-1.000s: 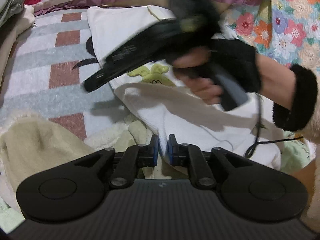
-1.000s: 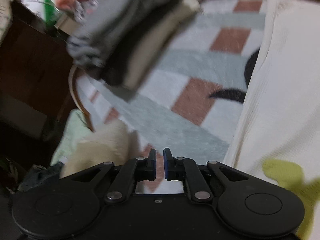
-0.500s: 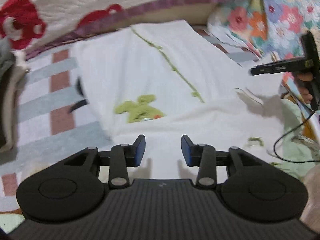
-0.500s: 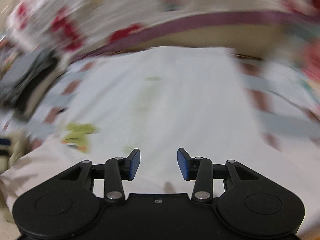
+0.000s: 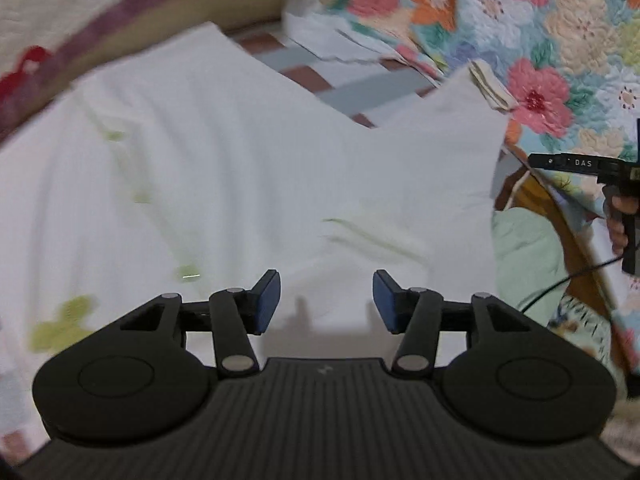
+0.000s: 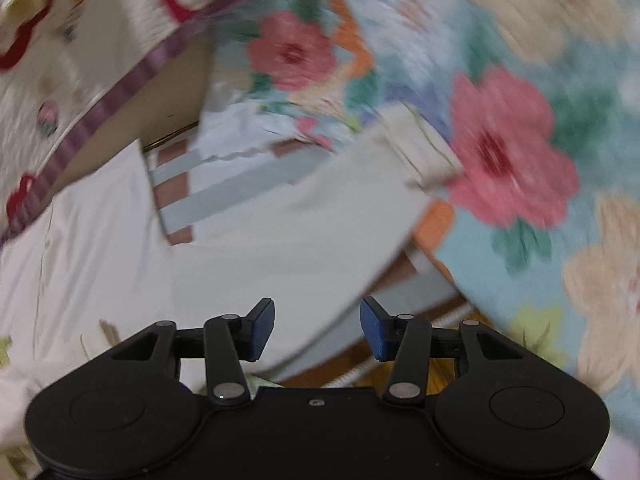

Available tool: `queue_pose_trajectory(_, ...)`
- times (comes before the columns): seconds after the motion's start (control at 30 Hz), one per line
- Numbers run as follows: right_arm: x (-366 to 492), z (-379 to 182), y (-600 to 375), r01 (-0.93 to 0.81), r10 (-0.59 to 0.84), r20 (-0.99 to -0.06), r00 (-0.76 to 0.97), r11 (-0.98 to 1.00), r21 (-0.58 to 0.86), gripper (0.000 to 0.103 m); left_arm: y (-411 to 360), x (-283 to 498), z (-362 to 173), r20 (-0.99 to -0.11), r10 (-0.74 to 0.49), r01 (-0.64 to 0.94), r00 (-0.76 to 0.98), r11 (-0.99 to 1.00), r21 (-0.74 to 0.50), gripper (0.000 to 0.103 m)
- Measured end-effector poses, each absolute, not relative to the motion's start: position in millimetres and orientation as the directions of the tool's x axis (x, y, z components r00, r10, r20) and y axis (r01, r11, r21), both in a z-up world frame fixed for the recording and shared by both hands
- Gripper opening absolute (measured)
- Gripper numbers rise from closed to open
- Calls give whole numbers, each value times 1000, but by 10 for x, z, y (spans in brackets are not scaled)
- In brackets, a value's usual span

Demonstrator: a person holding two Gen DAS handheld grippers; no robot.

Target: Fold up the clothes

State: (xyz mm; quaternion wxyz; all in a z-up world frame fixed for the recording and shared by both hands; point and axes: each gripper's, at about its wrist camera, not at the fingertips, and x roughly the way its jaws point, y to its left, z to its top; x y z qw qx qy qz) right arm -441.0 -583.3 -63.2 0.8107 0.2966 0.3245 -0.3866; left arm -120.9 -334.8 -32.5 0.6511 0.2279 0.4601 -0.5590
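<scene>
Holding our left claw point(image 5: 324, 300) with its blue pads point(image 5: 266, 302) spread wide and nothing between them, we hang it just above the white garment point(image 5: 200, 168). That garment lies spread on the bed, faint green stitched lines and small yellow-green motifs point(image 5: 60, 330) showing on its cloth. Its sleeve point(image 5: 444, 136) reaches away to the right, and the ribbed cuff point(image 5: 490, 84) ends against a flower-patterned quilt point(image 5: 532, 40). Under the garment a blanket point(image 5: 352, 88) with grey and reddish-brown blocks shows in the gap between body and sleeve. Along the far left runs a cream quilt with red shapes and a purple border point(image 5: 132, 4). A pale green cloth point(image 5: 524, 252) lies beside the garment's right edge.

Our right claw point(image 6: 317, 328) is likewise wide open and empty, its pads point(image 6: 264, 328) apart over the lower edge of the sleeve point(image 6: 320, 220). This view is blurred, but the cuff point(image 6: 424, 156) again lies against the flowered quilt point(image 6: 508, 152), and the blocked blanket point(image 6: 224, 184) shows between sleeve and body point(image 6: 80, 248). In the left wrist view the right claw's black body point(image 5: 576, 163) appears at the far right edge, with our fingers point(image 5: 618, 220) wrapped on its handle and a thin black cable point(image 5: 560, 284) trailing down from it.
</scene>
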Motion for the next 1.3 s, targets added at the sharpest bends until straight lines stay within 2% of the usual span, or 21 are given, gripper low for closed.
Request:
queue_pose_trajectory(0.13, -4559, -782, -6001, 819, -423, -732, 534, 474, 323, 53, -3582, -1408, -744, -854, -515, 943, -74, 242, -228, 50)
queue_pose_trajectory(0.27, -4618, -817, -6189, 813, -465, -688, 557, 472, 340, 53, -3549, -1410, -1011, -912, -409, 955, -8, 268, -129, 50)
queue_pose_trajectory(0.37, -4506, -895, -6358, 823, -499, -698, 514, 515, 239, 53, -3475, -1307, -1134, -943, -332, 941, 12, 323, -101, 50)
queue_pose_trajectory(0.43, -4433, -947, -6470, 825, -522, -701, 486, 539, 170, 53, -3427, -1248, -1168, -946, -325, 929, 12, 354, -110, 50)
queue_pose_trajectory(0.53, -4412, -1123, -6676, 831, -503, -722, 475, 527, 179, 57, -3349, -1245, -1155, -944, -330, 922, 17, 371, -113, 50)
queue_pose_trajectory(0.67, -4477, -1289, -6804, 867, -552, -695, 462, 447, 221, 57, -3229, -1269, -1079, -936, -353, 929, 14, 350, -118, 50)
queue_pose_trajectory(0.77, -4369, -1307, -6835, 877, -590, -690, 419, 459, 141, 56, -3101, -1227, -973, -897, -442, 929, 2, 332, -162, 50)
queue_pose_trajectory(0.83, -4211, -1350, -6900, 882, -601, -715, 358, 469, 48, 56, -3131, -1235, -892, -884, -467, 928, 2, 332, -173, 50)
queue_pose_trajectory(0.9, -4128, -1373, -6935, 885, -632, -698, 336, 465, 6, 57, -3160, -1243, -812, -871, -491, 926, 3, 331, -183, 50)
queue_pose_trajectory(1.1, -4022, -1396, -7124, 893, -706, -621, 340, 449, -21, 58, -3098, -1206, -732, -866, -499, 921, 39, 354, -163, 52)
queue_pose_trajectory(1.13, -4026, -1386, -7148, 894, -711, -611, 348, 449, -13, 40, -3084, -1198, -723, -866, -498, 920, 46, 359, -158, 52)
queue_pose_trajectory(1.17, -4032, -1358, -7159, 890, -706, -608, 363, 456, 3, 7, -3068, -1184, -718, -866, -498, 918, 52, 365, -155, 52)
queue_pose_trajectory(1.3, -4018, -1063, -6973, 844, -684, -555, 474, 532, 66, 8, -3021, -980, -790, -872, -484, 889, 69, 426, -166, 52)
